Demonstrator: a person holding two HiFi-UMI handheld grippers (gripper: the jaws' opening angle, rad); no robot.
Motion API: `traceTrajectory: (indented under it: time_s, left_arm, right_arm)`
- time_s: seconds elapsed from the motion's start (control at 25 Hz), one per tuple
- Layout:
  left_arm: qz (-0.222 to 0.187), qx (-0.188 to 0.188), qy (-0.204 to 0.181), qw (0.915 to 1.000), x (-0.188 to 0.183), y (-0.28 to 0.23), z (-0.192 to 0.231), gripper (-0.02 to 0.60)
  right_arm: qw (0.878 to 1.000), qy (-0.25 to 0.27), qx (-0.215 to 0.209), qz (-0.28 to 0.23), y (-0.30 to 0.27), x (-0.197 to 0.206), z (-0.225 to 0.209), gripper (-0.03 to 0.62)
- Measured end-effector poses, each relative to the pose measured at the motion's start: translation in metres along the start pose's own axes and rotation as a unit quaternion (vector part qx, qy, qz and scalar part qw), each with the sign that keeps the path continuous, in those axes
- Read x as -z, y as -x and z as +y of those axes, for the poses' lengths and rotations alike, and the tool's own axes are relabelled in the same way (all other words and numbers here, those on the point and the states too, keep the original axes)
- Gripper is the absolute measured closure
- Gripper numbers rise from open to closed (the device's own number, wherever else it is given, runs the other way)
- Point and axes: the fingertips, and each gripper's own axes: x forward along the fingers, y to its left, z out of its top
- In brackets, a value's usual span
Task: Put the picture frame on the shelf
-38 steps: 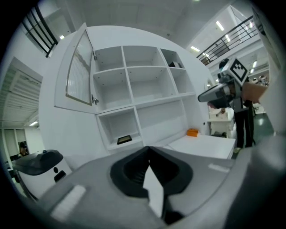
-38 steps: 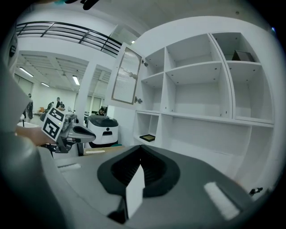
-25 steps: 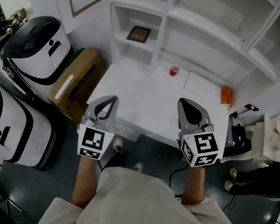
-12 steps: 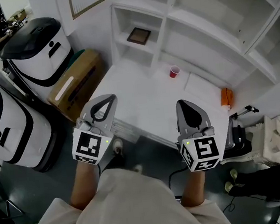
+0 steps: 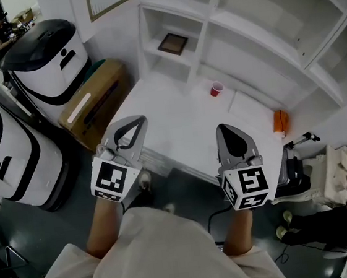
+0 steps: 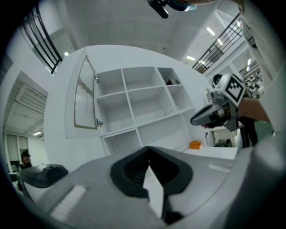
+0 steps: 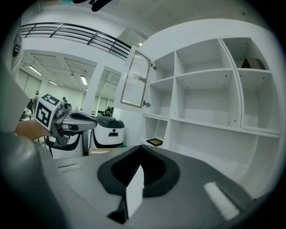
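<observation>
A small dark picture frame (image 5: 172, 42) lies flat in a low left compartment of the white shelf unit (image 5: 255, 32); the right gripper view shows the frame (image 7: 155, 142) there too. My left gripper (image 5: 139, 120) hovers over the near left edge of the white table (image 5: 177, 119), jaws shut with nothing in them. My right gripper (image 5: 224, 128) hangs over the table's near edge further right, also shut and holding nothing. Both grippers are well short of the shelf. Each sees the other: the right gripper (image 6: 214, 117) in the left gripper view, the left gripper (image 7: 71, 121) in the right gripper view.
A red cup (image 5: 216, 88) and an orange object (image 5: 281, 118) stand on the table near the shelf. A cardboard box (image 5: 95, 104) and two white-and-black machines (image 5: 46, 56) (image 5: 7, 154) stand on the floor at left. A person (image 5: 332, 220) crouches at the lower right.
Both grippers have drifted only slightly near the table's front edge; their jaws stay shut. The picture frame has not moved.
</observation>
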Motion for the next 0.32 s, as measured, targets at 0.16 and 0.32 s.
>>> traceTrajectory:
  time_s: [0.16,0.32]
  left_arm:
    - [0.003,0.001,-0.004,1.0,0.001,-0.006,0.001,0.577]
    - [0.006,0.001,-0.004,1.0,0.004,-0.012,0.004,0.578]
  right_arm:
    - [1.0,0.002,-0.012,0.009,-0.006,0.005,0.001,0.588]
    - [1.0,0.005,-0.022,0.018,-0.013,0.009,-0.001,0.588]
